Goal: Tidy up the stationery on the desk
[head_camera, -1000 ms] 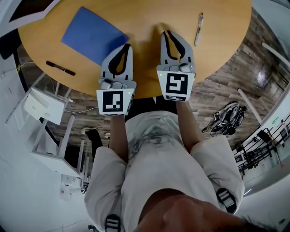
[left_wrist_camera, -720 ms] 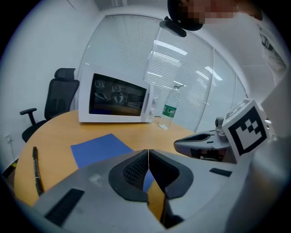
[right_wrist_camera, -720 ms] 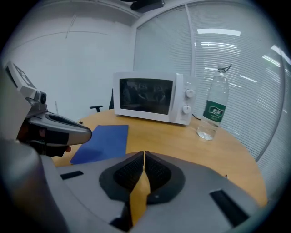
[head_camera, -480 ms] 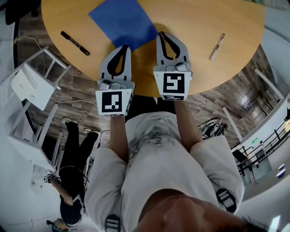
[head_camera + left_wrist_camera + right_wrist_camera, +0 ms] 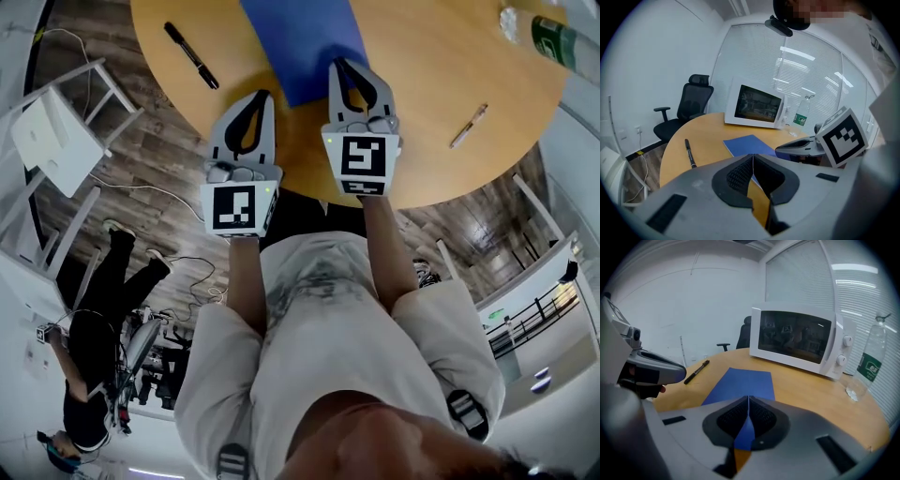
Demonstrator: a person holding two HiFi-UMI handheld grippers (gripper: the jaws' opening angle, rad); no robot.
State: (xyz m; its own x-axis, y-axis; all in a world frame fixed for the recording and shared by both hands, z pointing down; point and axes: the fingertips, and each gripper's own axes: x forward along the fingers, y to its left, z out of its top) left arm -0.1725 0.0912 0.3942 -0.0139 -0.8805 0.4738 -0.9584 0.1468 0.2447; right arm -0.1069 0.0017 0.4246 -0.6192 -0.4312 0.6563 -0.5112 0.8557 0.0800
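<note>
Wooden desk (image 5: 422,159) has swung round beneath you in the last second; the blue notebook (image 5: 305,42), earlier off to your left, now lies straight ahead, so it looks like your first pick; your right gripper (image 5: 343,66) hangs over its near corner, your left gripper (image 5: 262,96) just beside its near edge; both are clenched on nothing.

a blue notebook (image 5: 302,42) lies flat and closed on the round wooden desk (image 5: 427,66), its cover plain; a black marker (image 5: 191,55) lies capped to its left, well apart, slanting across the wood; a slim pale pen (image 5: 468,126) lies on its side to the right, slanted, near the desk's edge
</note>
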